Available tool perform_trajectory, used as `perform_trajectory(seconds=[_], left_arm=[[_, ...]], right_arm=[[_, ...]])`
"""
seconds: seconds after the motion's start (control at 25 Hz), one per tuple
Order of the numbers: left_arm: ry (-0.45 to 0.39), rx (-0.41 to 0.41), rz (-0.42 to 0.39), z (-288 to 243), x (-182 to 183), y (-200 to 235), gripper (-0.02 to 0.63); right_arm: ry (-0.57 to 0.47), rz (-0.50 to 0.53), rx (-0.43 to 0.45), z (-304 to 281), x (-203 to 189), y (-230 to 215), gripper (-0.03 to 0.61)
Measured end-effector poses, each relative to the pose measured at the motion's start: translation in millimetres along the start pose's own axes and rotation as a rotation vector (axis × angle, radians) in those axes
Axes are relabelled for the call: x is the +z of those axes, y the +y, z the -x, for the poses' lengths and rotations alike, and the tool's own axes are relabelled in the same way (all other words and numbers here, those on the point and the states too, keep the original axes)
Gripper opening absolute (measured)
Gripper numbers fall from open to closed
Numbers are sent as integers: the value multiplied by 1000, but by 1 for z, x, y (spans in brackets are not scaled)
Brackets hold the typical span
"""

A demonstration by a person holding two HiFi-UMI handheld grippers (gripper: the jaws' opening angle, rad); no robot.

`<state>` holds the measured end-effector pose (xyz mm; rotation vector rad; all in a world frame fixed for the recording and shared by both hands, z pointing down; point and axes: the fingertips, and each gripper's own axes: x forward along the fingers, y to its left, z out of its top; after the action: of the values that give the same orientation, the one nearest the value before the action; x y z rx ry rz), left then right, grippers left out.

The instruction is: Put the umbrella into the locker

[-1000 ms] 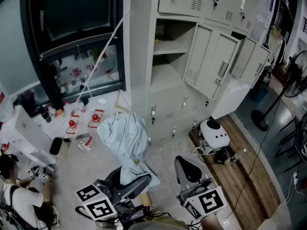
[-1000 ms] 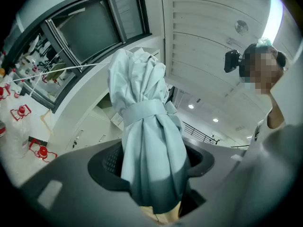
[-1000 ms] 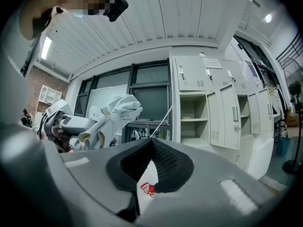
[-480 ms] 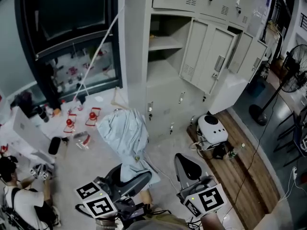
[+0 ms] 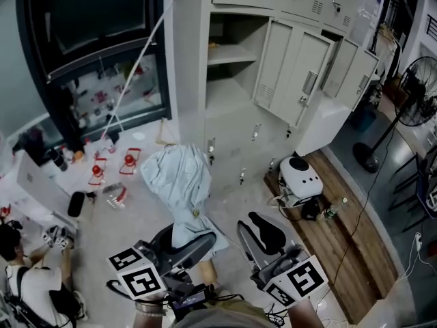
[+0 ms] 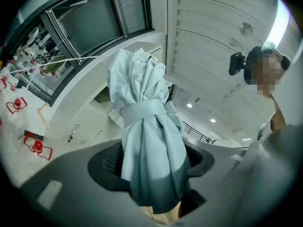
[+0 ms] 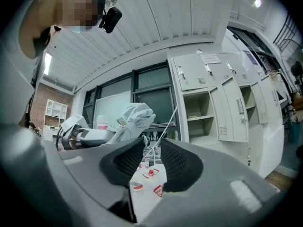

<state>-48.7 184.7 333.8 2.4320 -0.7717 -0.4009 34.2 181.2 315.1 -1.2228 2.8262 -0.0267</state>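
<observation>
Head view: your left gripper sits at the lower left of the frame, jaws clamped on the lower end of the folded pale blue umbrella, which stands up from them toward the frame centre. Your right gripper is just beside it at lower centre, carrying nothing. The locker is at top centre with one compartment open, a shelf inside, and its door swung out to the right; the umbrella is well apart from it. A person crouches in the lower left corner. Left gripper view: both jaws press on the bunched umbrella fabric, and a strap wraps the bundle above the grip. Right gripper view: jaws have just been opening and stand a narrow gap apart with nothing between them; the umbrella shows upper left of them, the locker on the right.
</observation>
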Motion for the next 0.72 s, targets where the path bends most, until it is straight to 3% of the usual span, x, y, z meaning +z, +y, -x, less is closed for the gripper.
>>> perform_trajectory(seconds=[0.24,0.48,0.72], left_arm=[[0,-9,19,-10,0,1,307],[12,-21,49,-26,-3,3,307],[27,-34,60,-45,-9,-2,307]], right_arm=[[-24,-12,156,2,4,26,247],[-33,-20,230,6,2,32,299],[47,46,276,5,-19,38,336]])
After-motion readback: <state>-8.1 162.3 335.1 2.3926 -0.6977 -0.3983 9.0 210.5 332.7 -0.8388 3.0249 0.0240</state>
